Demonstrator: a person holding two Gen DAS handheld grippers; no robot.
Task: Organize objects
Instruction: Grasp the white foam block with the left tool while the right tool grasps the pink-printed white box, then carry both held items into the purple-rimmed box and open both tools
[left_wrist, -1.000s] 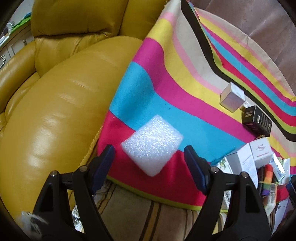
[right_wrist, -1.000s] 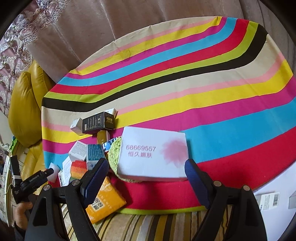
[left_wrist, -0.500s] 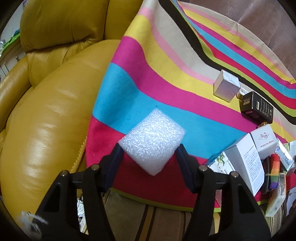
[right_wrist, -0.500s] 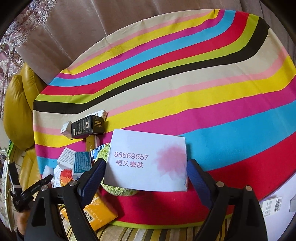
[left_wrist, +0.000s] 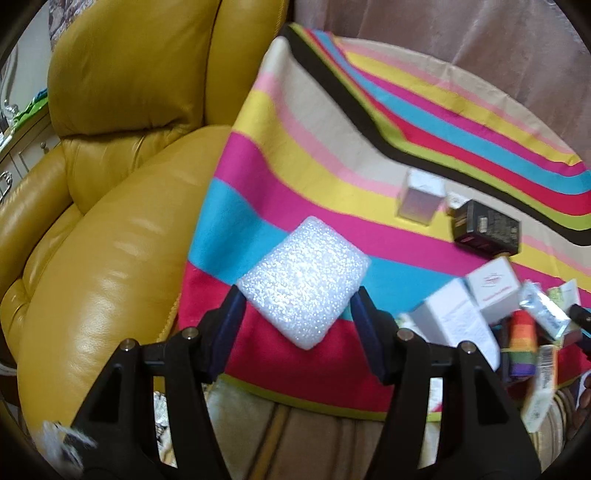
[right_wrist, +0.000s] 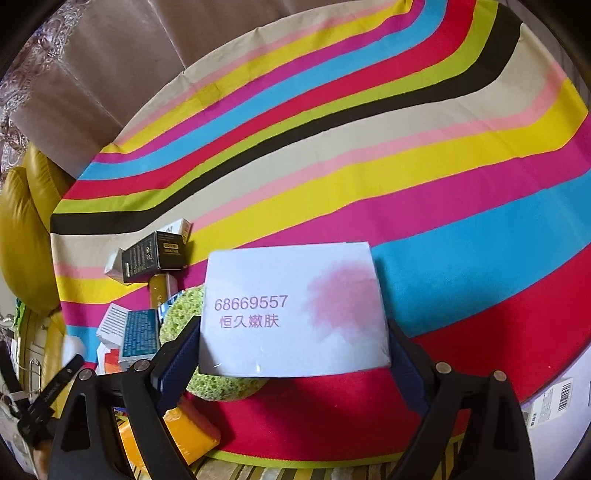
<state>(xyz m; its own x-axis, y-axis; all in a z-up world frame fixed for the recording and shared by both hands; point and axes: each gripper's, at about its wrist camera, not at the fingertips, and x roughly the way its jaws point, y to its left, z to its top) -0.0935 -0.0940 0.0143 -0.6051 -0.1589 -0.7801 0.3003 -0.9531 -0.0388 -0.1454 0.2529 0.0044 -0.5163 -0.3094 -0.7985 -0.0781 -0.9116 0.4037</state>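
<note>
My left gripper is shut on a white foam block, its pads pressing both lower sides, over the near left edge of the striped round cloth. My right gripper is shut on a flat white box printed with 68669557 and a pink blot, held above a green sponge. A cluster of small boxes lies on the cloth: a black box, a silver box, white boxes.
A yellow leather armchair stands left of the cloth. An orange packet, a blue box and a black box lie left of the right gripper. A white barcoded box sits at the right edge. A curtain hangs behind.
My left gripper closed onto the foam block and lifted it slightly. My right gripper closed onto the white box and raised it off the green sponge.
</note>
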